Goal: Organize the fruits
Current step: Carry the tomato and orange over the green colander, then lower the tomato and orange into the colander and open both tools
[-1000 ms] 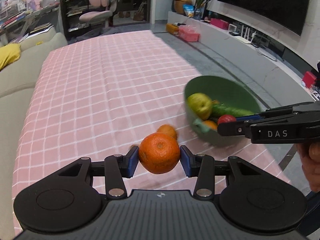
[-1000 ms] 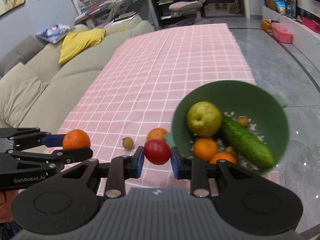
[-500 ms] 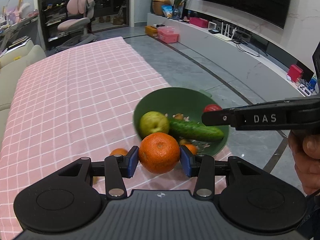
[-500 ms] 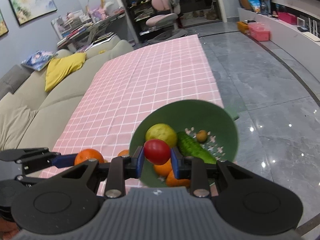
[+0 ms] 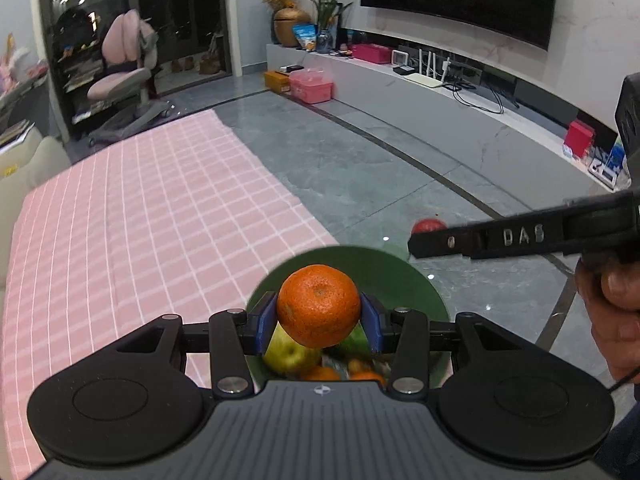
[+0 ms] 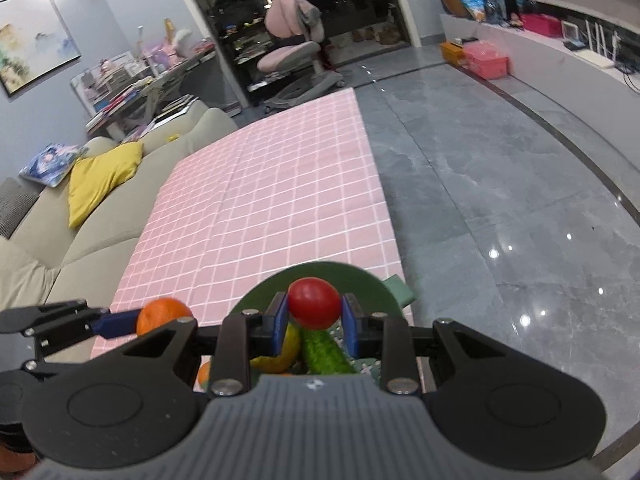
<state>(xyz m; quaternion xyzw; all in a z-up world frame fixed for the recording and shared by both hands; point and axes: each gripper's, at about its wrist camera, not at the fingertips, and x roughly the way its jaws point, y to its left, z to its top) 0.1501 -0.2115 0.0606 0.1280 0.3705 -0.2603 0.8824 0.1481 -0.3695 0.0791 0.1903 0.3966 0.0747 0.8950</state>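
My left gripper (image 5: 319, 316) is shut on an orange (image 5: 318, 305), held above the green bowl (image 5: 404, 276) at the near right corner of the pink checked tablecloth (image 5: 140, 232). My right gripper (image 6: 314, 320) is shut on a red tomato (image 6: 314, 303), also over the bowl (image 6: 360, 276). Inside the bowl lie a yellow-green apple (image 5: 288, 354), a cucumber (image 6: 324, 354) and small oranges (image 5: 320, 372), mostly hidden behind the fingers. The right gripper with the tomato (image 5: 428, 226) shows at the right of the left wrist view; the left gripper's orange (image 6: 162, 318) shows at the left of the right wrist view.
The cloth-covered table runs away from me, its right edge beside a grey tiled floor (image 6: 500, 184). A beige sofa (image 6: 60, 248) with a yellow cushion (image 6: 100, 176) lines the left. A pink chair (image 5: 124, 76) and a TV bench (image 5: 460, 96) stand farther off.
Both grippers have swung right and a little up with their fruit, from over the cloth to above the bowl. The bowl has slid toward the bottom centre of both views. Neither grip has altered.
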